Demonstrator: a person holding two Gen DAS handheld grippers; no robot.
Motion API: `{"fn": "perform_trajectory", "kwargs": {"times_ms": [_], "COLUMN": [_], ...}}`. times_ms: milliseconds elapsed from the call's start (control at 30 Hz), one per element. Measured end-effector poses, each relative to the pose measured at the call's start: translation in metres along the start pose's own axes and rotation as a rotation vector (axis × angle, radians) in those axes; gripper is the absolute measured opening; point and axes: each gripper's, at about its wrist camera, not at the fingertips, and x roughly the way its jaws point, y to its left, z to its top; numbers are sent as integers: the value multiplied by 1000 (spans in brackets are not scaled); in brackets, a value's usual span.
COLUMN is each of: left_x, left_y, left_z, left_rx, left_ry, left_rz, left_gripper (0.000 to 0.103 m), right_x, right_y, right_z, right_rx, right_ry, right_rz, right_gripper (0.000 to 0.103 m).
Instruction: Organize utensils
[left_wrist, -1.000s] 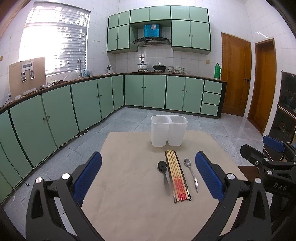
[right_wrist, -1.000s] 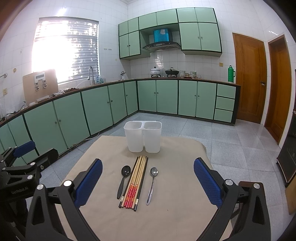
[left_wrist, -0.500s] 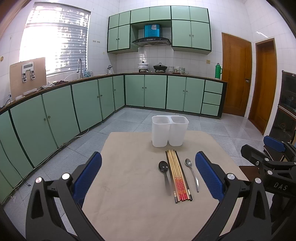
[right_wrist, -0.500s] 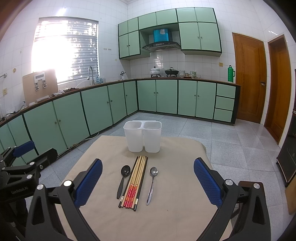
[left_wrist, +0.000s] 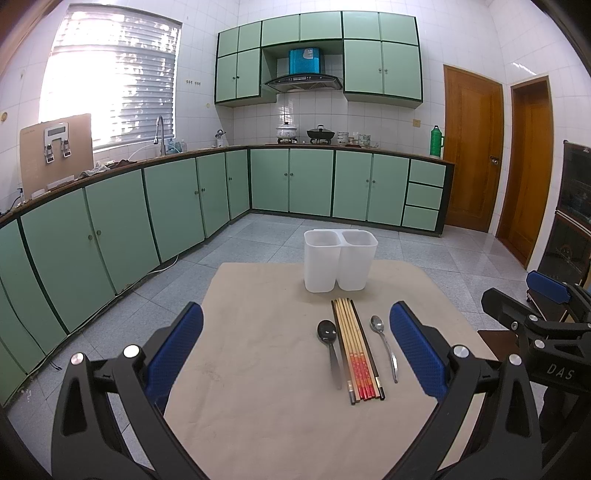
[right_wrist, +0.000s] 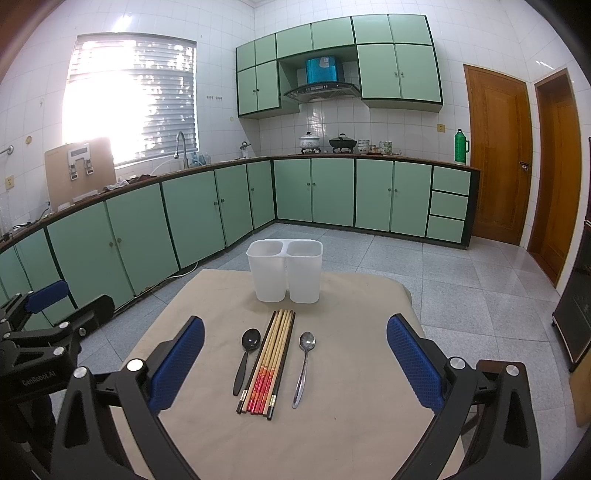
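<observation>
Two spoons, a black spoon and a steel spoon, are flanking tightly bunched chopsticks on the desk, near the empty two-cell holder. Left gripper and right gripper are hovering spread wide, empty. Pinching may be catching several sticks, scattering them, or tipping the light holder.
</observation>
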Motion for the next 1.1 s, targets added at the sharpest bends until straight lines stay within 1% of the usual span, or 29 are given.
{"fn": "perform_trajectory", "kwargs": {"times_ms": [700, 767, 833, 967, 1000, 1033, 1100], "left_x": [-2, 7, 15, 41, 47, 61, 77], "left_y": [4, 7, 8, 16, 18, 22, 28], "left_z": [-1, -4, -5, -5, -5, -7, -8], "left_rx": [-1, 1, 5, 6, 7, 11, 12], "left_ry": [4, 7, 10, 35, 40, 57, 81], "left_rz": [1, 4, 14, 42, 52, 71, 85], "left_gripper": [98, 98, 98, 98, 98, 98, 98], "right_x": [1, 4, 9, 42, 56, 67, 93], "right_y": [1, 2, 1, -5, -7, -9, -14], "right_z": [2, 0, -5, -8, -11, -13, -18], "right_rx": [0, -5, -9, -17, -19, -20, -17], "right_ry": [5, 8, 10, 58, 81, 100, 153], "right_rz": [2, -2, -11, -31, -37, -38, -36], "right_gripper": [97, 97, 97, 97, 97, 95, 92]}}
